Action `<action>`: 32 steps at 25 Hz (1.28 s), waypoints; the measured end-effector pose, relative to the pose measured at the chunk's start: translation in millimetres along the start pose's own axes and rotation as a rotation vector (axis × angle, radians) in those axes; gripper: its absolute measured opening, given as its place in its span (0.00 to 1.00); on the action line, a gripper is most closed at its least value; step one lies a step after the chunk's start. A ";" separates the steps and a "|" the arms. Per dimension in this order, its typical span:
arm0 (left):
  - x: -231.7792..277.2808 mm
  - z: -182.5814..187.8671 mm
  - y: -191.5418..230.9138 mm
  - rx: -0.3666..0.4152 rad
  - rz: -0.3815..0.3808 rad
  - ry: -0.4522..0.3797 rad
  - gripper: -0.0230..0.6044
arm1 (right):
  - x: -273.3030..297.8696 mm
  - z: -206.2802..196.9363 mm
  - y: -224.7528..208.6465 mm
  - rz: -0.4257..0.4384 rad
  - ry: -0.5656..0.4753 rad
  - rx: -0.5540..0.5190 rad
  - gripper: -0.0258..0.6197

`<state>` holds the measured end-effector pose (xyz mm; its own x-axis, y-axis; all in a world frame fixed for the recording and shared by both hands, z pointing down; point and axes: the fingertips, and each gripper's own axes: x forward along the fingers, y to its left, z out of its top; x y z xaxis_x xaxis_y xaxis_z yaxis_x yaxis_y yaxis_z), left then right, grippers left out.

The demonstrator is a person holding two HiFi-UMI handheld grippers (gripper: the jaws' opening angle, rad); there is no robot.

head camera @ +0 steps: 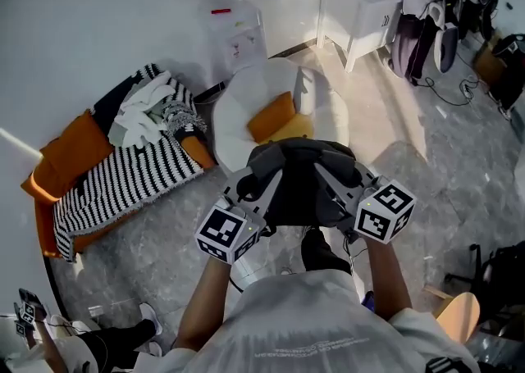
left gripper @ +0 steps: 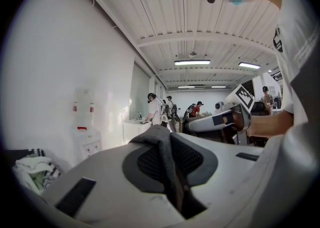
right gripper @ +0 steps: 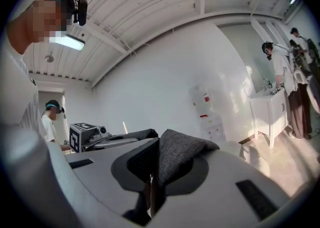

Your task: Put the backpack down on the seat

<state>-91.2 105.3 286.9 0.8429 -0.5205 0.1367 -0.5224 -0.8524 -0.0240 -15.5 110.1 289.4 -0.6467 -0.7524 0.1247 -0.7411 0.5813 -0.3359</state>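
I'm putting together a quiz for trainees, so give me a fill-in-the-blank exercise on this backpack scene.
1. The left gripper and the right gripper are both shut on the dark grey ____.
2. The cushion lying on the white seat is ____ in colour.
3. The black and white blanket on the sofa has a ____ pattern.

Missing words: backpack; orange; striped.
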 end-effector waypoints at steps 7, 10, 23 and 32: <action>42.4 -3.4 34.4 -0.032 0.024 0.020 0.12 | 30.2 13.0 -49.1 0.018 0.026 0.035 0.09; 62.2 -0.8 48.1 -0.039 0.031 0.028 0.12 | 41.9 22.7 -71.6 0.023 0.037 0.043 0.09; 141.8 -5.1 110.1 -0.084 0.069 0.078 0.12 | 96.1 45.5 -159.3 0.064 0.099 0.076 0.09; 190.6 -24.5 149.4 -0.113 0.105 0.122 0.12 | 131.5 44.4 -214.5 0.107 0.143 0.120 0.09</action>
<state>-11.8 -119.9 333.6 0.7647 -0.5904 0.2584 -0.6237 -0.7789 0.0660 66.4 -127.3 336.4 -0.7461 -0.6315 0.2110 -0.6455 0.6082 -0.4620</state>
